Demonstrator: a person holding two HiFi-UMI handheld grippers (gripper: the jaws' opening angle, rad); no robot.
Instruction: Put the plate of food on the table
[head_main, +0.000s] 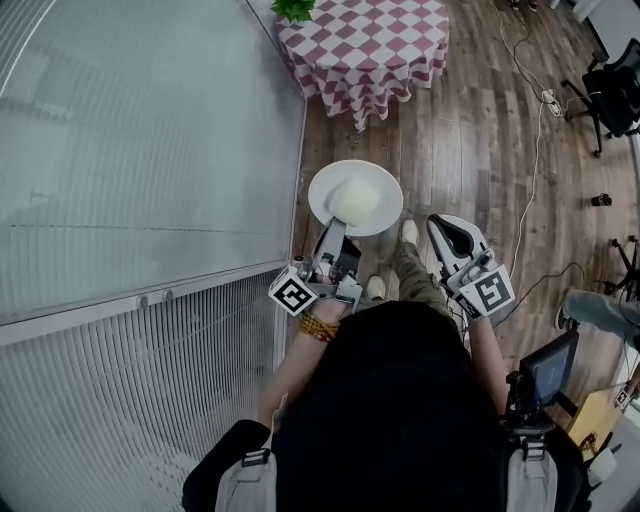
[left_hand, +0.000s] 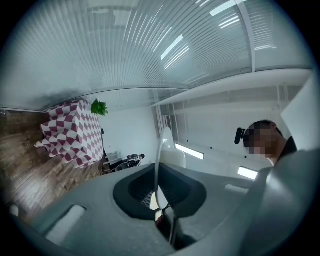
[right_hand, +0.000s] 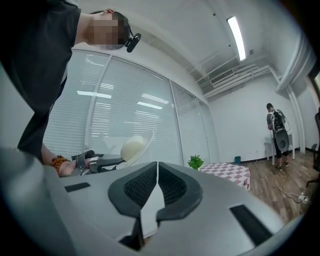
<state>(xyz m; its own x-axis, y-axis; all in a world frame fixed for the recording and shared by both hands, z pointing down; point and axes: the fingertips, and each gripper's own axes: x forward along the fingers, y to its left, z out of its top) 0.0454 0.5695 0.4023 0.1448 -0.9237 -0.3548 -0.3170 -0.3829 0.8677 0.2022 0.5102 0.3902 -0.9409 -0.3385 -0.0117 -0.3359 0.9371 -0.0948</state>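
Brown wood-plank floor (head_main: 470, 130) fills most of the head view. The red-and-white checked table (head_main: 365, 50) stands at the top of that view, with a green plant (head_main: 293, 8) at its far edge.

Task status: the plate is picked up and in the air but not yet on the table. As I judge it, what is left is to carry it to the table, lower it onto the cloth and let go.

The white round plate (head_main: 355, 197) hangs over the floor, well apart from the table and just ahead of the person's feet. The pale domed food (head_main: 357, 201) sits in the middle of the plate.

The left gripper (head_main: 334, 230) has the plate. Its jaws are clamped on the near rim, one above and one below, and in the left gripper view the plate runs edge-on straight through the slot between the pads. The rest of the plate sticks out beyond the jaw tips towards the table.

The right gripper (head_main: 448, 233) is just to the right of the plate and not touching it. Its jaws are pressed together with nothing between them. From the right gripper view the plate and food show off to the left, beyond its tips.
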